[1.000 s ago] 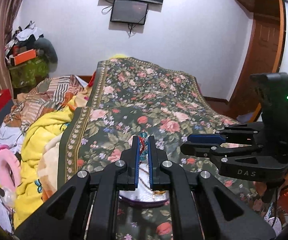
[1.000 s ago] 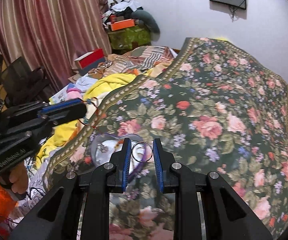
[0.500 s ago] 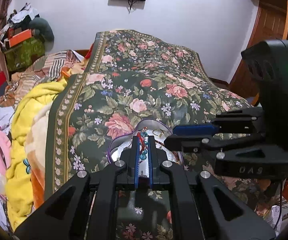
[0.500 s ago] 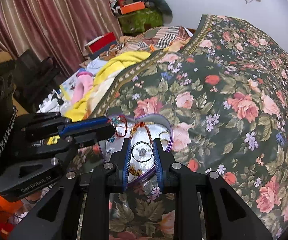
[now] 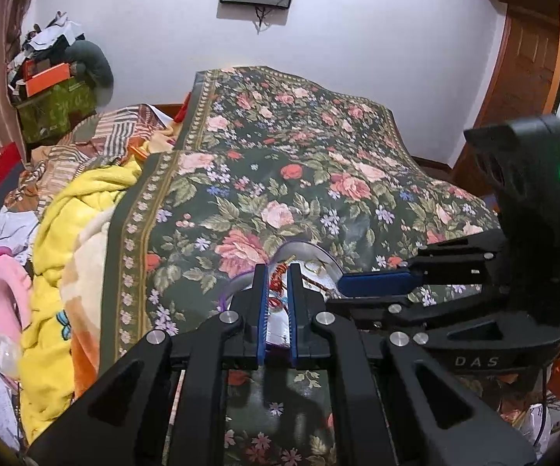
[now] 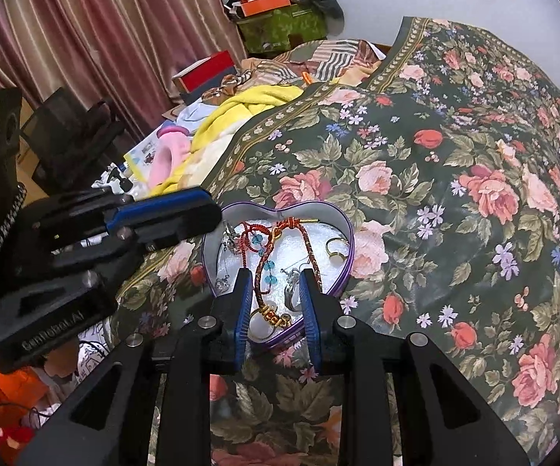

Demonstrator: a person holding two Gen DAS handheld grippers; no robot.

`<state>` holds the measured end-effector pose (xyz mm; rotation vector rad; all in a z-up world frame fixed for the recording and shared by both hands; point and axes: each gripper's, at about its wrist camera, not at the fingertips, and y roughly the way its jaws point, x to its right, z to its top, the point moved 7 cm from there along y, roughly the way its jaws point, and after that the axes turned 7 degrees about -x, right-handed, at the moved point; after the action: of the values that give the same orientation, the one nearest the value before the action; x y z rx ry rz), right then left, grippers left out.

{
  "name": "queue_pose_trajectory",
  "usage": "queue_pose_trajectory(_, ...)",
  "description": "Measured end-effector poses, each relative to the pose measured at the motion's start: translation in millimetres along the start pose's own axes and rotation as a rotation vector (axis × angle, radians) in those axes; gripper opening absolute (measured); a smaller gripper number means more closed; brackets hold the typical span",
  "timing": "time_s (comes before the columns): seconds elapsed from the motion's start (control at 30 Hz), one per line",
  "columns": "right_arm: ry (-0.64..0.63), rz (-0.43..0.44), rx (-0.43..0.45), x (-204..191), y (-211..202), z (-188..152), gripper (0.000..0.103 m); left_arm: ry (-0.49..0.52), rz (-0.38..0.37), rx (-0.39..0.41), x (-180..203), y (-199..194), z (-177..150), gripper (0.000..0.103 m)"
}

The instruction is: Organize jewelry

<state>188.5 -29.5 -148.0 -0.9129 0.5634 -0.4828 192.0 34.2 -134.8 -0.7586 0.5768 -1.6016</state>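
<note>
Found one heart-shaped tin (image 6: 348, 256) with a purple rim, lying open on the flowered bedspread (image 6: 454, 155) at the near edge of the bed. Counted two tongs over it, one from each side.

Logged the left tongs (image 5: 278, 291) as clamped tight on one red cord bracelet (image 5: 277, 277) with blue beads, held over the left half of the tin, cord end trailing down inside.

Logged the right tongs (image 6: 276, 295) as slightly parted, having just been opening, tips low in the near part of the tin. Nothing pinched. Spotted one silver ring (image 6: 291, 295) standing loose against the inner face of the right-hand finger, not pressed from both sides.

Tallied inside the tin:
- one gold ring (image 6: 334, 250), at the right
- one braided red-and-gold cord (image 6: 307, 240), running far to near
- one gold letter charm (image 6: 276, 316), at the near rim
- small silver pieces at the left, too tangled to count

Noted one yellow blanket (image 6: 241, 105), heaped left of the bedspread.
</note>
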Motion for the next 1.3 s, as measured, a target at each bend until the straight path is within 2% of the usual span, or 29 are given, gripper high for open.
queue_pose_trajectory(0.2,0.015,-0.032,0.096,1,-34,9,0.023,-0.011,0.008,0.047,-3,-22,8,0.006)
queue_pose_trajectory(0.4,0.009,-0.123,0.261,-12,-91,14,0.023,0.007,0.026,0.112,7,-49,14,0.006)
queue_pose_trajectory(0.73,0.045,-0.222,0.538,-52,-172,-3,0.023,0.048,0.067,0.307,36,-132,17,0.006)
queue_pose_trajectory(0.8,0.054,-0.247,0.589,-61,-187,-9,0.028,0.061,0.079,0.346,42,-149,15,0.007)
queue_pose_trajectory(0.87,0.063,-0.271,0.638,-66,-198,-14,0.05,0.075,0.091,0.38,48,-164,13,0.014)
queue_pose_trajectory(0.93,0.075,-0.296,0.694,-72,-211,-20,0.059,0.086,0.097,0.426,55,-183,9,0.023)
queue_pose_trajectory(1.0,0.079,-0.329,0.723,-78,-219,-24,0.062,0.089,0.108,0.458,59,-197,6,0.037)
queue_pose_trajectory(1.07,0.083,-0.363,0.746,-82,-226,-27,0.074,0.084,0.122,0.486,62,-209,3,0.054)
queue_pose_trajectory(1.1,0.087,-0.382,0.758,-83,-229,-29,0.078,0.077,0.124,0.499,63,-216,1,0.056)
queue_pose_trajectory(1.13,0.093,-0.403,0.769,-84,-231,-31,0.087,0.071,0.124,0.506,63,-221,0,0.062)
queue_pose_trajectory(1.17,0.096,-0.421,0.779,-86,-234,-33,0.091,0.067,0.126,0.51,63,-223,0,0.07)
queue_pose_trajectory(1.27,0.109,-0.46,0.807,-88,-241,-39,0.103,0.051,0.15,0.544,61,-235,-3,0.087)
queue_pose_trajectory(1.3,0.115,-0.464,0.813,-88,-243,-41,0.103,0.048,0.162,0.552,61,-237,-4,0.089)
